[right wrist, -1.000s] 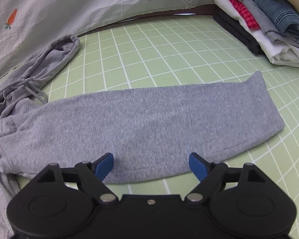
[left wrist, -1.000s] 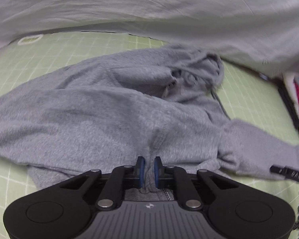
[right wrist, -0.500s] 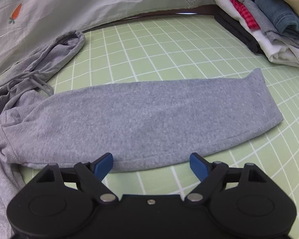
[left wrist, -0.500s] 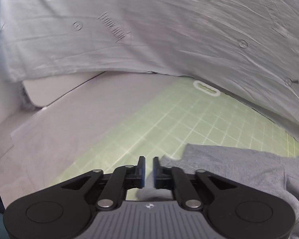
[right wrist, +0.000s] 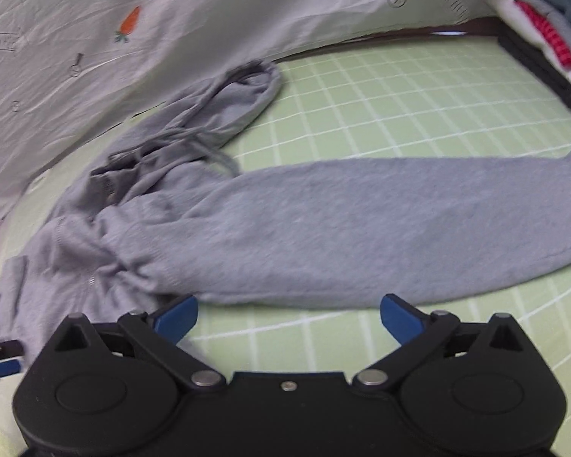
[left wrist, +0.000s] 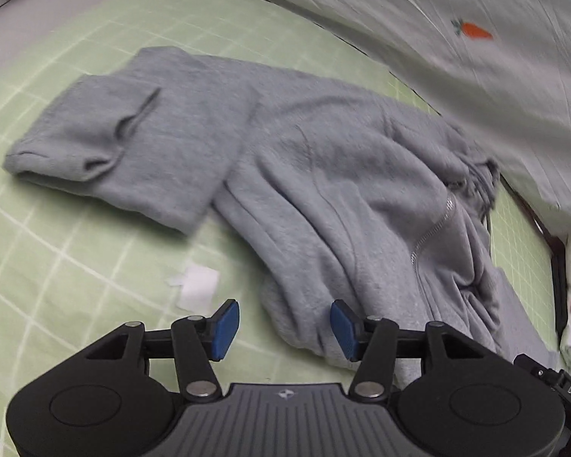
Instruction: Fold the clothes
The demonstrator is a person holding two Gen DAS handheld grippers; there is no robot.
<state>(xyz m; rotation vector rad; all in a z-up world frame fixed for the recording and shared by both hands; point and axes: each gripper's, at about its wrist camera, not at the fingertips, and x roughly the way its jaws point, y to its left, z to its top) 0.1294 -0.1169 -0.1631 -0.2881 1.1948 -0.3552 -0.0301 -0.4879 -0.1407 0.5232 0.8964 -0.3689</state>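
A grey zip-up hoodie lies crumpled on the green grid mat, one sleeve folded out to the left and its zipper showing at the right. In the right wrist view its other sleeve stretches flat to the right and the hood lies at the back. My left gripper hovers just over the hoodie's near hem, its jaws opening, pads not pressing the cloth. My right gripper hangs before the flat sleeve's near edge, its jaws opening wide, nothing between them.
A grey sheet with a carrot print drapes along the back. A stack of folded clothes stands at the back right. A small white scrap lies on the mat just left of my left gripper.
My left gripper let go of the hoodie's hem, swung away to the left and back, and its jaws have parted. My right gripper has drawn back slightly from the sleeve and spread wider.
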